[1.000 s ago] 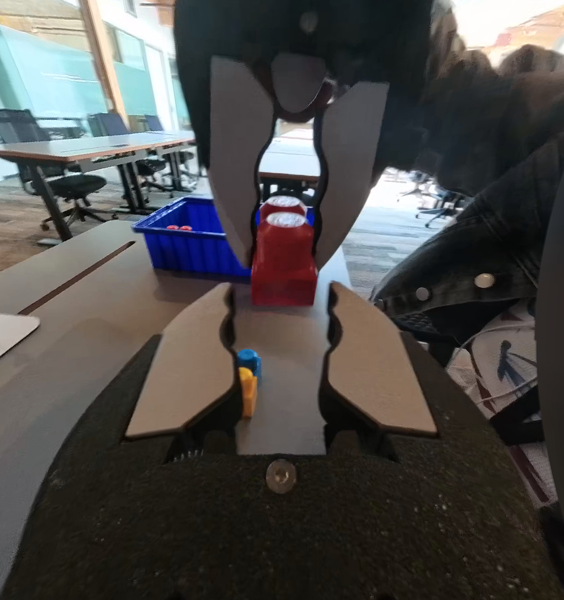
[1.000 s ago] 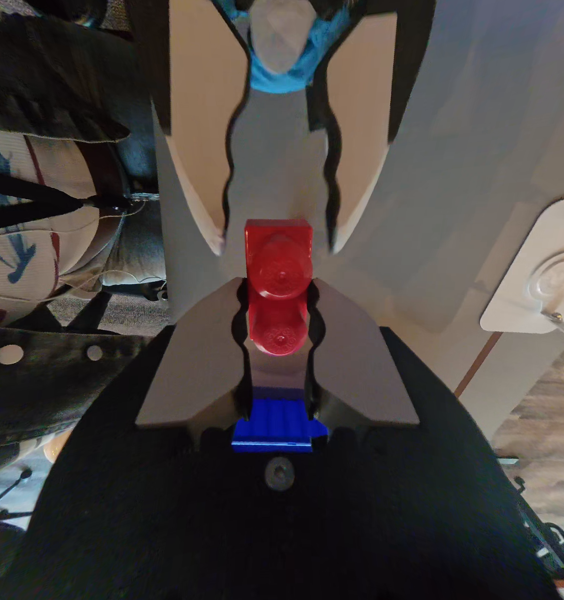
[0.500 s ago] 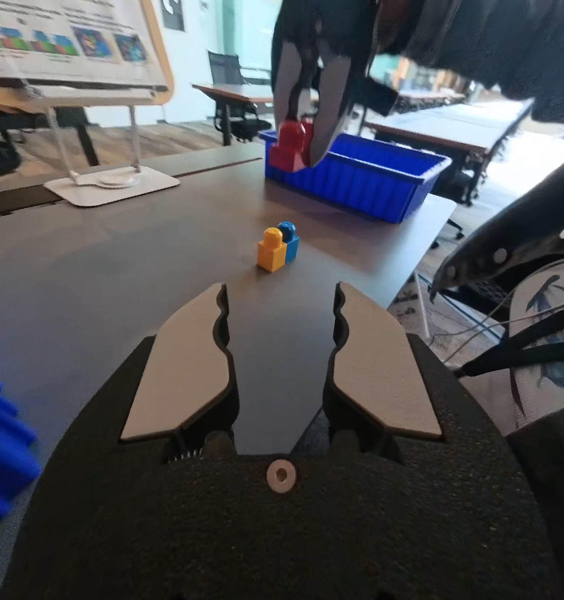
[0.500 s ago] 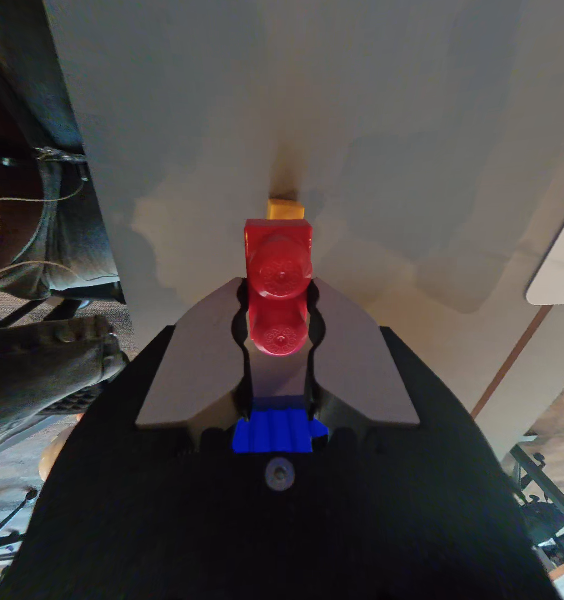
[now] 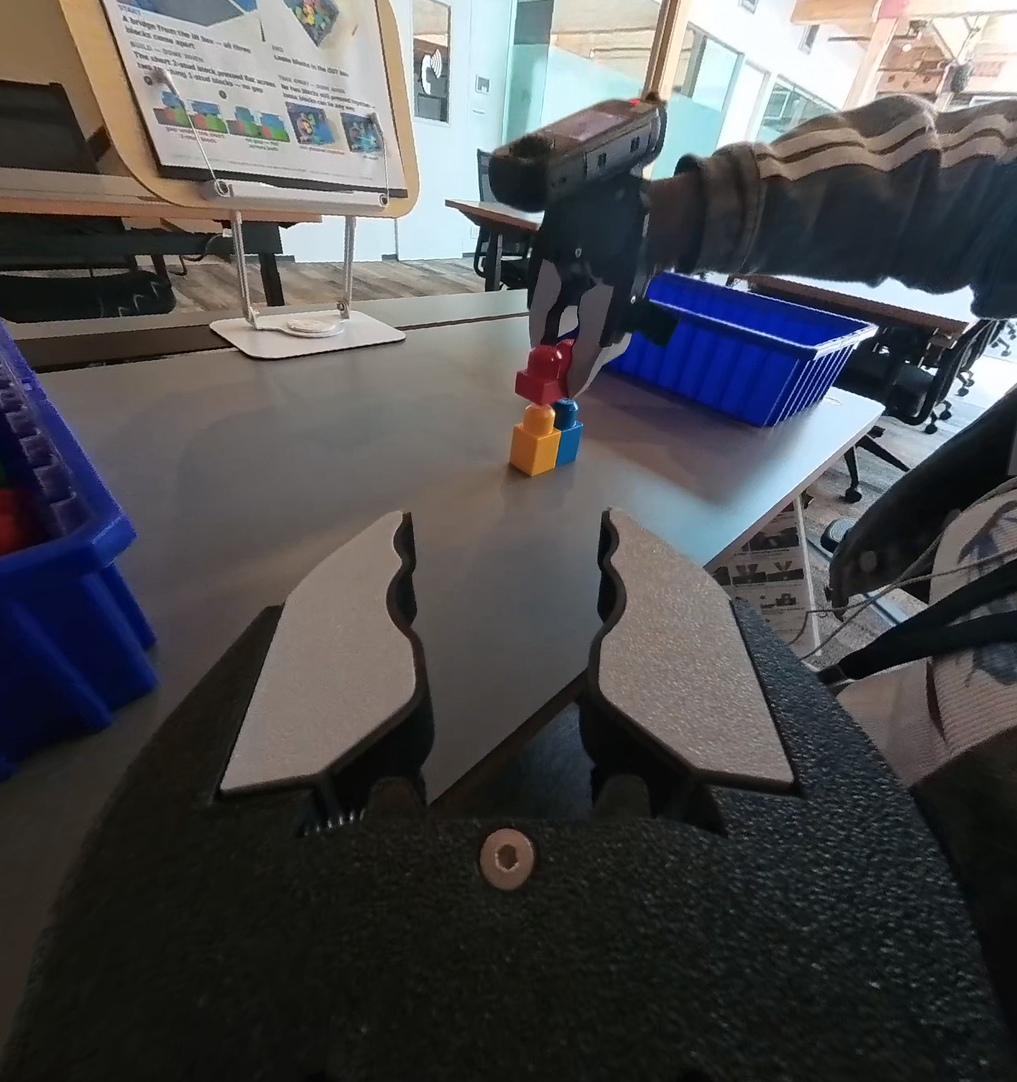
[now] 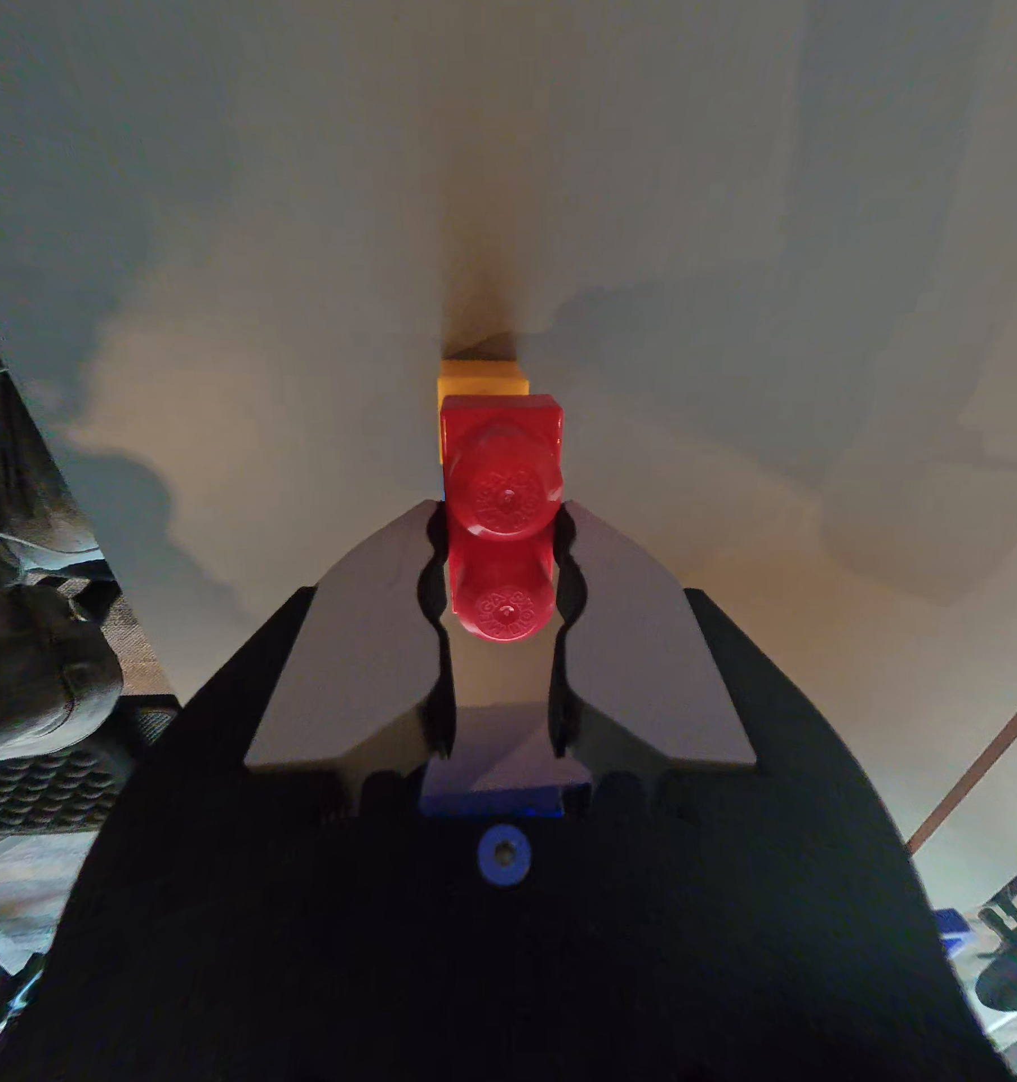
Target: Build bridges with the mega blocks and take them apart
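My grey table (image 5: 295, 445) fills the middle of the left wrist view. A blue bin (image 5: 746, 357) sits at the right edge of it, and another blue bin (image 5: 37, 591) with green and red blocks inside is at the far left.

My left gripper (image 5: 503, 585) has pulled back from the blocks since a second ago. Its two fingers are wide apart with nothing between them.

My right gripper (image 5: 564, 369) has come over from the bin side. It is squeezed tight on the red two-stud block (image 6: 503, 509), a little above the middle of the left view.

Just under it stand the yellow block (image 5: 532, 442) and the small blue block (image 5: 569, 433), touching side by side. I think the red block is right over their studs, maybe just touching, but I can't be sure. Pressing it down would make the bridge top.
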Available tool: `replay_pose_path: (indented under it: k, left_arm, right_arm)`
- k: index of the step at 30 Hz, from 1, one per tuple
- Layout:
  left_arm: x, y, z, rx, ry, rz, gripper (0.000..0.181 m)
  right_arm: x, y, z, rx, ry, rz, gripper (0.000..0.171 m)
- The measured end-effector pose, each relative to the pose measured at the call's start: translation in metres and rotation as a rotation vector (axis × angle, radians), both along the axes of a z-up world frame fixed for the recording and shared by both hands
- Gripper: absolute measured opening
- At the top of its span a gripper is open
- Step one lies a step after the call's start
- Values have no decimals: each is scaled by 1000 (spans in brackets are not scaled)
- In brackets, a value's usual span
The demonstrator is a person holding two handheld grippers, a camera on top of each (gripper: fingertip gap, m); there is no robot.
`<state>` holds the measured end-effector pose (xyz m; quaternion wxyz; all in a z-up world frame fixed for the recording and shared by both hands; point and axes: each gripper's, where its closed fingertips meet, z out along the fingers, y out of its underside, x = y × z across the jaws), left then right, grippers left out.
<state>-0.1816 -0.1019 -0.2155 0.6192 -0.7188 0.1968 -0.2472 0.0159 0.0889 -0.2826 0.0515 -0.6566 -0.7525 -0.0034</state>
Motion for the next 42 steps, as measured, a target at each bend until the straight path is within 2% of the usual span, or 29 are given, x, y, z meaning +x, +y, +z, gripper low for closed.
replay_pose_path:
  k: [16, 38, 42]
  left_arm:
    - [-7, 5, -12, -35, -2, -7, 61]
    - [-5, 10, -34, -50, -28, -67, 63]
    - [-5, 10, -36, -57, -25, -73, 63]
  right_arm:
    - [0, -3, -22, -15, -38, -18, 34]
    - [2, -3, -30, -30, -200, -20, 34]
    - [1, -3, -31, -39, -183, -34, 34]
